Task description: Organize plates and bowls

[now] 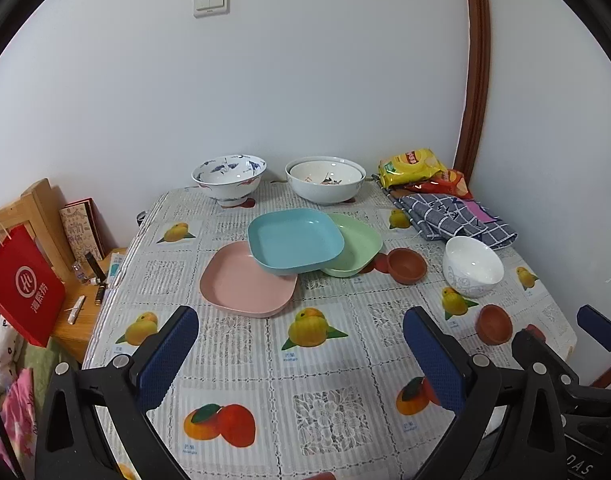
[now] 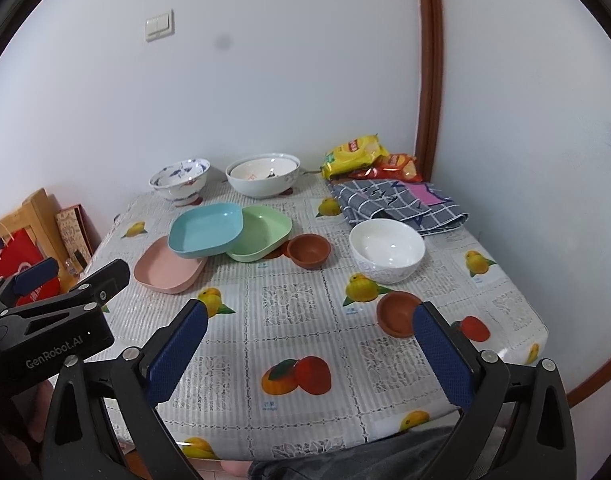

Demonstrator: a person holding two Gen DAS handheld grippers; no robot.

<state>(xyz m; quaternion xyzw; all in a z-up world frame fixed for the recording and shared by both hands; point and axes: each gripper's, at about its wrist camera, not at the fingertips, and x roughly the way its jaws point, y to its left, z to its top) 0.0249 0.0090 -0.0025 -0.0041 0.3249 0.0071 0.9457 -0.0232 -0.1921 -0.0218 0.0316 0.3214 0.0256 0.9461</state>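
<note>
Plates (image 1: 295,240): three; bowls (image 1: 472,266): six.

Pink plate (image 1: 245,284), blue plate (image 1: 295,240), green plate (image 1: 361,240), fruit-print tablecloth (image 1: 329,360).

A fruit-printed tablecloth (image 1: 325,364) is spread ahead of the grippers. Far ahead to the right, a yellow snack bag (image 1: 411,166) and a red snack bag (image 1: 445,184) are laid beside a checked cloth (image 1: 453,216). To the left, a red paper bag (image 1: 25,284) is seen. A light switch (image 1: 211,1) is mounted on the wall above.
</note>
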